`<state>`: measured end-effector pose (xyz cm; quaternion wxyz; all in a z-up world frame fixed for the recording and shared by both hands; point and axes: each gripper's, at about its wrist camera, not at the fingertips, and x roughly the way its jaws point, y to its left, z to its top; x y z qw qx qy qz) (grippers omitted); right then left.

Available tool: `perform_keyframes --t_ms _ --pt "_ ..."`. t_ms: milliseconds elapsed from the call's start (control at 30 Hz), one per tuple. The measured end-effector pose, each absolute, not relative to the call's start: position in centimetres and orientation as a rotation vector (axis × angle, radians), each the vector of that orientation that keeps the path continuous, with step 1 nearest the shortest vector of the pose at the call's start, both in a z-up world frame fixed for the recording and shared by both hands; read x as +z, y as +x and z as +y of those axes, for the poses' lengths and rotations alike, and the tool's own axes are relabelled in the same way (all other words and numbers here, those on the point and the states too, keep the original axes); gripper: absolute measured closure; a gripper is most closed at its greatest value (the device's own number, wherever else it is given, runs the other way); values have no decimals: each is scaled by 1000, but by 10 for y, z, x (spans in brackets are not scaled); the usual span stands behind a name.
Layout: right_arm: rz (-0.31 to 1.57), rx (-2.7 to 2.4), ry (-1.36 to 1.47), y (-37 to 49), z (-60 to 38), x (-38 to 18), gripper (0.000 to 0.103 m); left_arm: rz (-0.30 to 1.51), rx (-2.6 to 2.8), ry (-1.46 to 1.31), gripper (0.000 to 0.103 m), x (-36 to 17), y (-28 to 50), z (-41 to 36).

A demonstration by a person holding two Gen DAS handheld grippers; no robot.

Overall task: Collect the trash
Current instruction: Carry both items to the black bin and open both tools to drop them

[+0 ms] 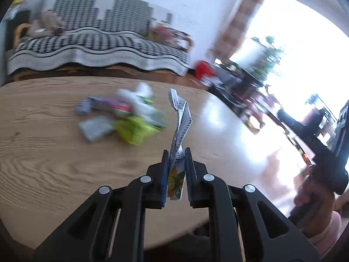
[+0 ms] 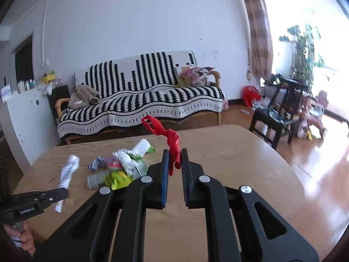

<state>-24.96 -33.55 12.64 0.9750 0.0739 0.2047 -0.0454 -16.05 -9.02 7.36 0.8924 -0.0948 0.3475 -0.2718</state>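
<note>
Two claws loaded, carry step under way.
Left claw (image 1: 177, 152) is clamped on a printed paper wrapper (image 1: 179, 118); right claw (image 2: 174, 152) is clamped on a red scrap (image 2: 168, 134), both lifted off the table (image 2: 218, 152). More trash pile (image 2: 122, 163) lies left of the red scrap. Next likely needs a bin; none visible.

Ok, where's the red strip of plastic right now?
The red strip is pinched in the right gripper, held above the table, right of the trash pile.
</note>
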Motion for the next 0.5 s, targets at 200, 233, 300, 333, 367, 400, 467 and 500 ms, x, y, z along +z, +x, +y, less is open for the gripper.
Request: perform_keyframes --t_ms 200,233,300,333,367,400,467,500 --pt "449 -150 234 -341 -390 105 92 764 -699 -90 89 77 -217 -165" --pt "460 -155 247 -351 -396 101 92 768 -708 -79 89 75 -223 -171" --pt "486 -164 288 -372 -410 90 92 791 -738 -58 89 68 -239 -188" --pt "492 -164 299 -379 -414 87 92 810 -756 -50 89 62 -247 -197" --pt "497 -165 306 -388 -419 84 92 824 -766 -44 89 58 -250 -203" --pt "503 -165 306 -396 -421 82 92 841 -776 -35 89 53 -254 -209" --pt "515 -160 300 -405 -425 80 92 870 -796 -13 89 44 -261 -227" --pt "523 -157 295 -408 -426 79 92 876 -802 -8 89 43 -264 -232"
